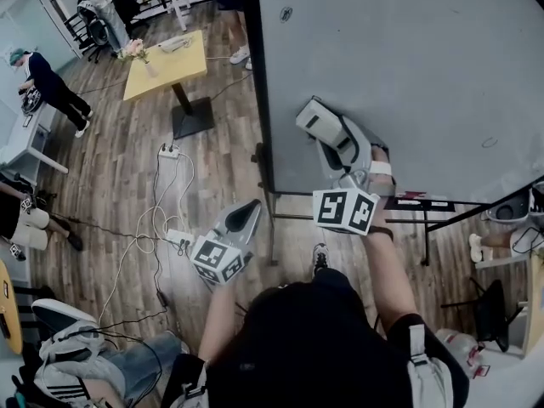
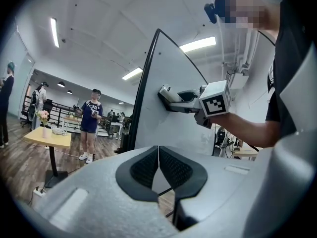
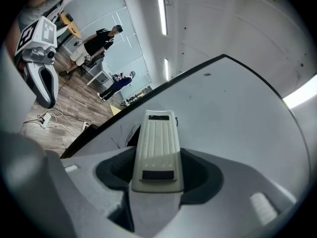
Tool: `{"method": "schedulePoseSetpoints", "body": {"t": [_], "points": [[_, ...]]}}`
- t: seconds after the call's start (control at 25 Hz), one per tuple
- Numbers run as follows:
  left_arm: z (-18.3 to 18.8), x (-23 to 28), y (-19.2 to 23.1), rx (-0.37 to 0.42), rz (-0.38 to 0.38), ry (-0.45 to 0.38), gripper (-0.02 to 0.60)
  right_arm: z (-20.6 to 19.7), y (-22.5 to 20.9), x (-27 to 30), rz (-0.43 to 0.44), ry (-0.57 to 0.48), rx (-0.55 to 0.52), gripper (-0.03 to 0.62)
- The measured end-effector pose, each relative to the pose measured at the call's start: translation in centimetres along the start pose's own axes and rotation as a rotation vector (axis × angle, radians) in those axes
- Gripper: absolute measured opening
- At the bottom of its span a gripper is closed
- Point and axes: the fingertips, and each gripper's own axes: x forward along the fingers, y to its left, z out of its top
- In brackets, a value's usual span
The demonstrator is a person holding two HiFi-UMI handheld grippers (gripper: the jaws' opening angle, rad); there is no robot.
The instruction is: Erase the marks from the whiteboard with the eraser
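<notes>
Wood-plank floor (image 1: 102, 202) runs across an open office. A yellow tabletop (image 1: 174, 68) on a black pedestal carries a vase of flowers (image 1: 133, 50). White cables (image 1: 161, 206) trail from a power strip (image 1: 168, 151) on the floor. Long strip lights (image 2: 54, 32) glow on the white ceiling, and a black railing (image 2: 62, 112) lines the far end.

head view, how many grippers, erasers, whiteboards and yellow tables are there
grippers: 2 (left gripper, right gripper)
eraser: 1
whiteboard: 1
yellow table: 1
total: 5
</notes>
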Motion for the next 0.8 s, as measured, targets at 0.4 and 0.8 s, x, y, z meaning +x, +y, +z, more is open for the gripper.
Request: {"method": "schedulePoseSetpoints", "body": {"t": [0.4, 0.8], "points": [[-0.2, -2.3, 2.7, -0.022, 0.078, -0.005, 0.015, 1.3, 1.8, 1.5, 0.007, -0.032, -0.079, 0.256], [-0.4, -0.1, 1.8, -0.028, 0.035, 0.001, 0.015, -1.4, -4.8, -0.2, -0.111, -0.003, 0.024, 0.256]]}}
